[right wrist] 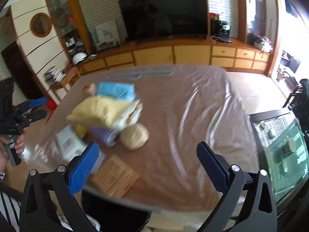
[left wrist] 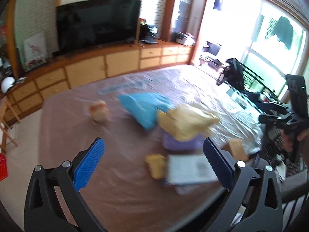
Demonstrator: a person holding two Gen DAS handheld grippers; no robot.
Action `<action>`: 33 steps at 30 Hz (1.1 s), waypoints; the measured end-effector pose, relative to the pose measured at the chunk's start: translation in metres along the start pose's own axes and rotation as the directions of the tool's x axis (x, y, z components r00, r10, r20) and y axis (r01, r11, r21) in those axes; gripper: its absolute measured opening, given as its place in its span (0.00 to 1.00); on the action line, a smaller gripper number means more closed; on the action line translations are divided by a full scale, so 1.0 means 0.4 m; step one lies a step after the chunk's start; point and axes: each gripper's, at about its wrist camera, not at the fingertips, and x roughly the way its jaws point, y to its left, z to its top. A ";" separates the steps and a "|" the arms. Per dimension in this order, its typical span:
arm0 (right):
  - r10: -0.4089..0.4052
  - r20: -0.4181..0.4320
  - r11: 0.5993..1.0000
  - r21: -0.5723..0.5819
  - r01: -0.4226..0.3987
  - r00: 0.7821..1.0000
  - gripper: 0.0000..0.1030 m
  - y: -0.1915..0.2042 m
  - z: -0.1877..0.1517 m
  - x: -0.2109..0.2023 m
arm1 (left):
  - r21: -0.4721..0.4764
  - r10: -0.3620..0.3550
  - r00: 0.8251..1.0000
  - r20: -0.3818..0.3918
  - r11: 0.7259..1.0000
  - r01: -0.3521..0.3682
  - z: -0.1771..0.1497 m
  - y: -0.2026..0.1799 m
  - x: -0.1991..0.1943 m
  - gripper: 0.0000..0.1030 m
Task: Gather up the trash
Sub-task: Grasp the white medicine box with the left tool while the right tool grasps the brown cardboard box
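From the left wrist, the left gripper [left wrist: 153, 155] gapes wide and empty, ribbed blue pads [left wrist: 89, 163] over a crinkly plastic-covered table [left wrist: 77, 116]. Trash sits mid-table: a soft blue bag [left wrist: 142, 109] and a crumpled yellow bag [left wrist: 186, 120].

From the right wrist, the right gripper [right wrist: 147, 163] spreads wide, holding nothing; a flat cardboard piece [right wrist: 115, 176] lies near, a rounded tan wad [right wrist: 136, 136] beyond.

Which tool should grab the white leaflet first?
Probably left: the left tool is open with the white leaflet lying between its fingers. The right tool, also open, faces mostly bare table.
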 end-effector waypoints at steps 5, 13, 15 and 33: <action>0.023 -0.051 0.990 -0.134 -0.030 0.998 0.96 0.089 -0.099 0.019 | 0.075 -0.111 0.992 -0.064 0.990 0.115 -0.053 -0.094 0.034 0.99; 0.002 -0.106 0.938 -0.345 -0.039 0.994 0.96 0.159 -0.122 0.128 | 0.093 -0.110 0.984 -0.138 0.988 0.123 -0.083 -0.117 0.135 0.99; 0.024 -0.122 0.934 -0.352 -0.066 0.992 0.96 0.157 -0.118 0.157 | 0.067 -0.128 0.981 -0.145 0.988 0.139 -0.085 -0.109 0.151 0.99; 0.200 -0.140 0.943 -0.240 -0.229 0.970 0.66 0.094 -0.101 0.197 | 0.004 -0.092 0.989 -0.113 0.996 0.093 -0.095 -0.095 0.137 0.83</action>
